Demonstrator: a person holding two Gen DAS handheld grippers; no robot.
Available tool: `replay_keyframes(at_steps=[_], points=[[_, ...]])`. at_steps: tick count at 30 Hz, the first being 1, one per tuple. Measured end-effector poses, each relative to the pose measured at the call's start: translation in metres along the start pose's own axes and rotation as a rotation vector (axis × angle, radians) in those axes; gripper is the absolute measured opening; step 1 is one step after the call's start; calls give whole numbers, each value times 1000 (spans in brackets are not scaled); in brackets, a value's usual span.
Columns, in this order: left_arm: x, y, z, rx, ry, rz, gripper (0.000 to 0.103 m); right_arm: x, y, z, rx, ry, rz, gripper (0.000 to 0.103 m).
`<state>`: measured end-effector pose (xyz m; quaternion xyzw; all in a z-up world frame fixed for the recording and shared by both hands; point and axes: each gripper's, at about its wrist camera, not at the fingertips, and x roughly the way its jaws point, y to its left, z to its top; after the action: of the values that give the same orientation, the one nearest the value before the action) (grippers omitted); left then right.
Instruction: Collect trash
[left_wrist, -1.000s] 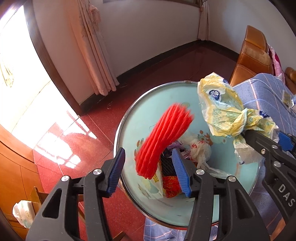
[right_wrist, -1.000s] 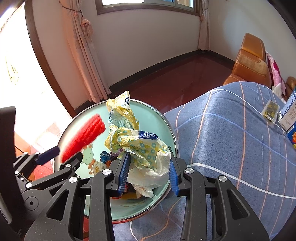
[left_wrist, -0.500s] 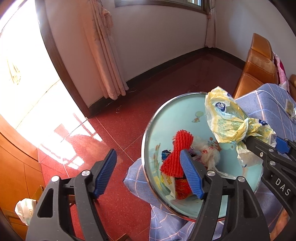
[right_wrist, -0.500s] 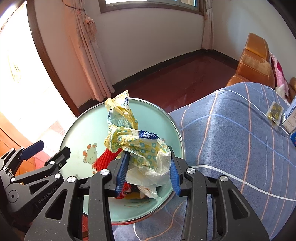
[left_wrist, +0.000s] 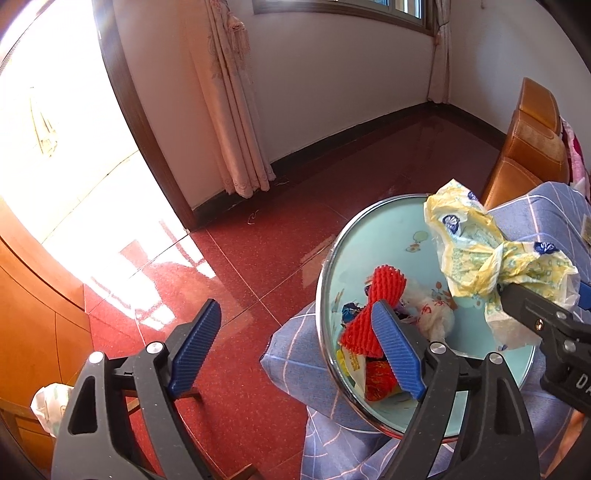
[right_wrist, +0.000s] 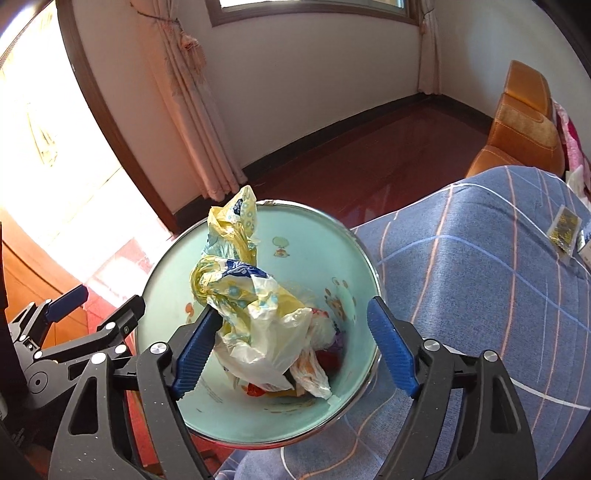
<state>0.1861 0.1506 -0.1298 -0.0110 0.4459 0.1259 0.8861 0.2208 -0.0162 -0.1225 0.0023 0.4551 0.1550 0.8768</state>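
Observation:
A pale green enamel basin (left_wrist: 376, 240) (right_wrist: 173, 288) sits at the corner of a table under a blue checked cloth (right_wrist: 480, 295). A red foam net (left_wrist: 373, 314) and other wrappers lie in it. A crumpled yellow and white plastic bag (right_wrist: 251, 310) (left_wrist: 480, 251) hangs over the basin against the left finger of my right gripper (right_wrist: 291, 354), whose jaws are wide open. My left gripper (left_wrist: 295, 354) is open and empty, left of the basin and over the floor.
A red tiled floor (left_wrist: 258, 240) lies beyond the table edge. An orange chair (right_wrist: 524, 125) stands at the far right. A small yellow packet (right_wrist: 563, 229) lies on the cloth. A wooden cabinet (left_wrist: 29, 332) is at the left, curtains (left_wrist: 229, 110) behind.
The red foam net has dropped from my left gripper into the basin, and that gripper has drawn back left. My right gripper has opened, and the yellow bag sags toward the basin.

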Motion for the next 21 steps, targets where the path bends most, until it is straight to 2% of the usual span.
replay_keyframes(at_steps=[10,13,16,21], points=[[-2,15,3,-44,0,18,82,-8,2,0,-62,0,23,94],[-3,17,3,-53,-4,18,82,1,6,1,-94,56,46,96],[-3,19,3,-60,-1,21,82,3,6,2,-91,68,58,98],[-3,22,4,-67,-3,24,82,11,5,4,-88,142,138,98]])
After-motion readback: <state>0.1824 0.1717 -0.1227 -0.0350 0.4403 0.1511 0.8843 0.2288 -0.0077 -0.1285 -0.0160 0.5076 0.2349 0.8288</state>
